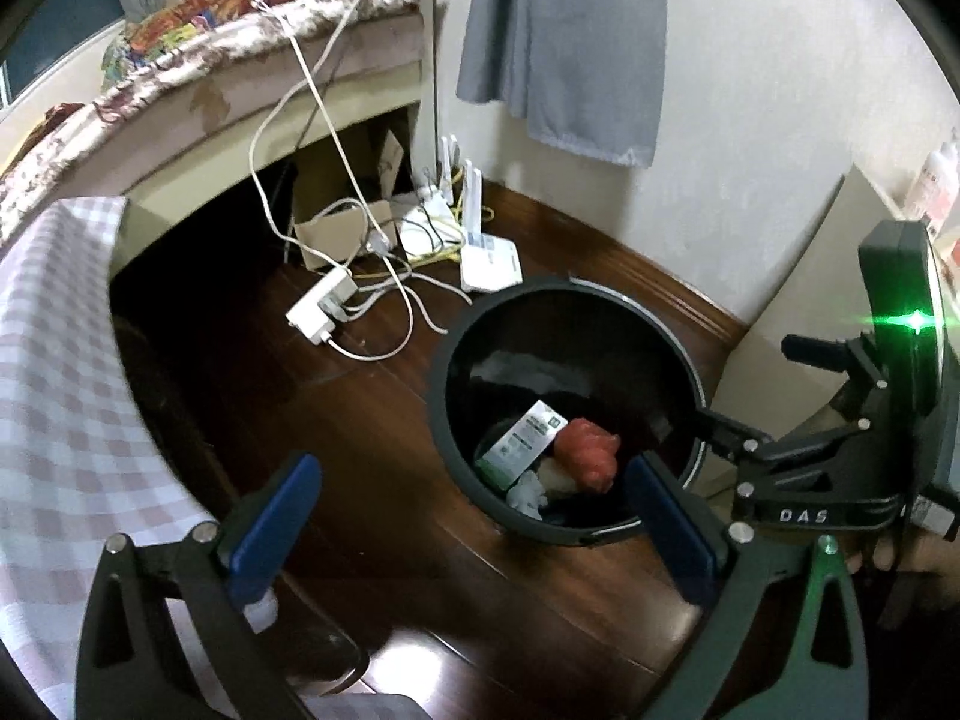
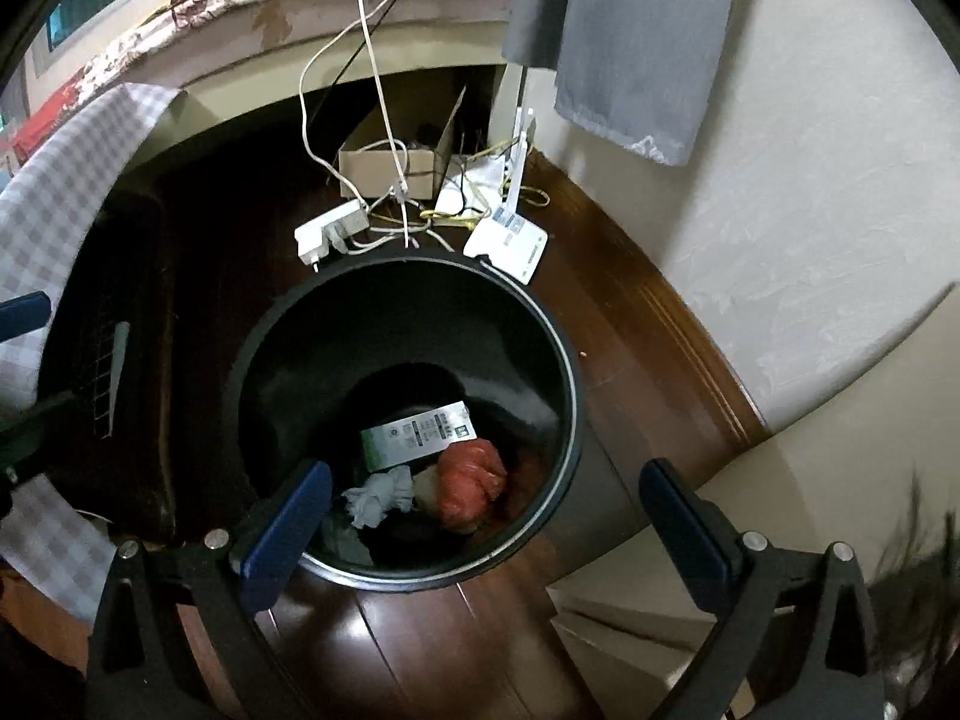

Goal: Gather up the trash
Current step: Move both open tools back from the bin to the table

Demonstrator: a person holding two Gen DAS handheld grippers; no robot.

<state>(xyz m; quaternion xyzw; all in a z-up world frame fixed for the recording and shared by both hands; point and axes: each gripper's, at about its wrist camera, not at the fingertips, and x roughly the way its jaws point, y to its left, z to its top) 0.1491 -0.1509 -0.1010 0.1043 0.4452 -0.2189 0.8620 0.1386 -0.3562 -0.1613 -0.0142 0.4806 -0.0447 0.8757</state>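
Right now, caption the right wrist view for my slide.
Open right gripper above black bin holding carton, red bag, crumpled tissue.

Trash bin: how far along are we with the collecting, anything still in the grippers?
Done: the black bin already holds a white carton, a red crumpled bag and a grey wad. In hand: nothing; the left gripper and right gripper are both open and empty above it. Left: no loose trash shows on the floor here, only a power strip and routers, so look elsewhere.
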